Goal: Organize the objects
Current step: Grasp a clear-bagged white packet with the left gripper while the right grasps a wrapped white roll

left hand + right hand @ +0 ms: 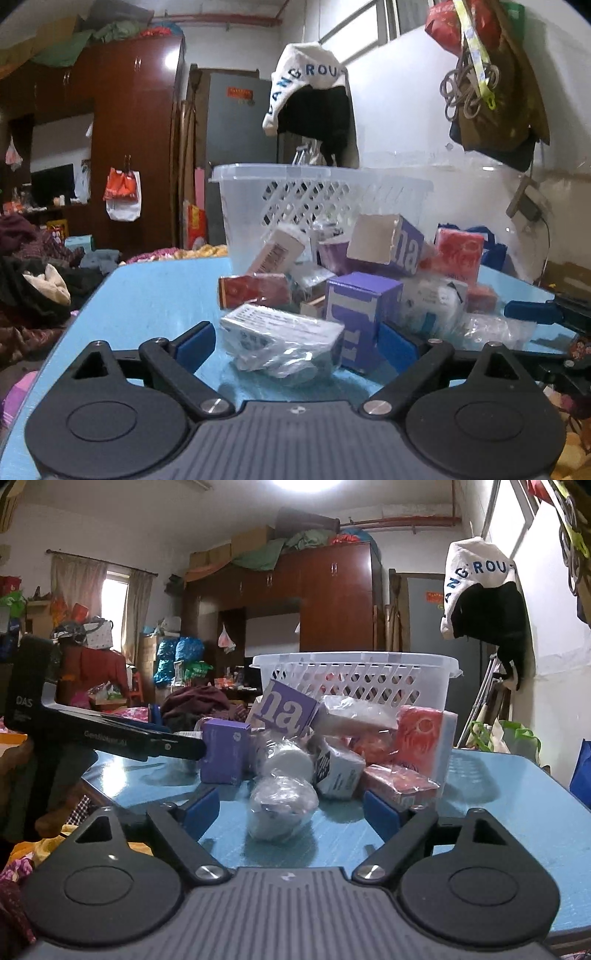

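Cluttered bedroom behind, dark red wardrobe (332, 598) and all, and your pile sits on a glossy blue table (147, 295). Mostly small cardboard boxes, purple, red and white, several in crinkly clear plastic, heaped right in front of a white plastic basket (354, 679) with lattice sides.

Your left gripper (295, 341) stands spread, with a plastic-wrapped white box (280, 332) between its blue pads; the pads aren't pressing on it. A purple box (360, 306) stands just beside the right-hand pad.

Your right gripper (291, 812) is likewise released, straddling a round white tub (282, 806) in wrap, gaps on both sides.

Only the right camera shows the curtained window (114, 590) and the other tool from the side. Only the left one shows the bags hanging on the wall (491, 74).
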`<state>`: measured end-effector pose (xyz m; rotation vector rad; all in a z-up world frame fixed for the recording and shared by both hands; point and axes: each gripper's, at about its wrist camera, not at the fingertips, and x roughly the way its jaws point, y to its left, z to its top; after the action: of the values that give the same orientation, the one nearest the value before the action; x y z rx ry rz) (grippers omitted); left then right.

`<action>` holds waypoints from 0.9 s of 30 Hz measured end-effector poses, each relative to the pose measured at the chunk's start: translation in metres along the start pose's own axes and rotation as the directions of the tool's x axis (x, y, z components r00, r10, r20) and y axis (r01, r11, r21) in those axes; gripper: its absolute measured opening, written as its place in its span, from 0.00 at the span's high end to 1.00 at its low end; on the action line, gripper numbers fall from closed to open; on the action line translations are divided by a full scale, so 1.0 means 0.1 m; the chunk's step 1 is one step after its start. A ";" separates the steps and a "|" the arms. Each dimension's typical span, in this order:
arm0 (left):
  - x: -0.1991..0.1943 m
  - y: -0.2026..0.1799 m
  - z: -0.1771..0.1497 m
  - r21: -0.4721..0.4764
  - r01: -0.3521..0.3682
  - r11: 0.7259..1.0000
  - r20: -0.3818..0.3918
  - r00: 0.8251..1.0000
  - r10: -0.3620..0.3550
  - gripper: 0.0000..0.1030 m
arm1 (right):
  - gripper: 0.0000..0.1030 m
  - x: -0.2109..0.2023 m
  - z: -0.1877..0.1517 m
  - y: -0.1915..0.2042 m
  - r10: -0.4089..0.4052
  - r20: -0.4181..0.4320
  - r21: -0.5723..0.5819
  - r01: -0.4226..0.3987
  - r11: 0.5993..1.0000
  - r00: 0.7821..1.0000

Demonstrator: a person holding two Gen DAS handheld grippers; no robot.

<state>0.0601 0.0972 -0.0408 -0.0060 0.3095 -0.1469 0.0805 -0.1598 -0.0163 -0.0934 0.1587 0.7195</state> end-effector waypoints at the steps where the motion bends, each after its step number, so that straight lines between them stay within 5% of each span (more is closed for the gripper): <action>1: 0.01 -0.02 0.00 0.006 0.000 1.000 -0.005 1.000 0.000 0.06 | 0.17 0.00 -0.01 0.01 0.003 -0.003 0.000 -0.003 1.000 1.000; 6: 0.03 -0.04 -0.02 0.008 0.003 1.000 -0.015 1.000 -0.002 0.10 | 0.27 0.03 -0.01 0.02 0.016 -0.020 -0.002 -0.016 1.000 1.000; 10: -0.02 -0.01 -0.06 -0.014 -0.014 1.000 0.006 1.000 0.014 0.40 | 0.57 0.04 -0.01 0.02 0.026 -0.038 -0.002 -0.026 1.000 0.999; 15: -0.15 0.00 -0.10 -0.007 -0.069 0.998 0.063 0.996 0.069 0.44 | 0.57 0.01 -0.01 0.00 0.024 -0.034 0.002 -0.024 1.000 0.999; 27: -0.39 -0.12 0.04 0.021 -0.031 0.999 0.155 0.988 0.027 0.45 | 0.57 -0.14 0.09 -0.04 -0.008 0.016 -0.010 0.009 1.000 1.000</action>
<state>0.0231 0.0907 -0.0247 0.0105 0.1525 -0.1206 0.0736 -0.1707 -0.0046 -0.0977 0.1391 0.7124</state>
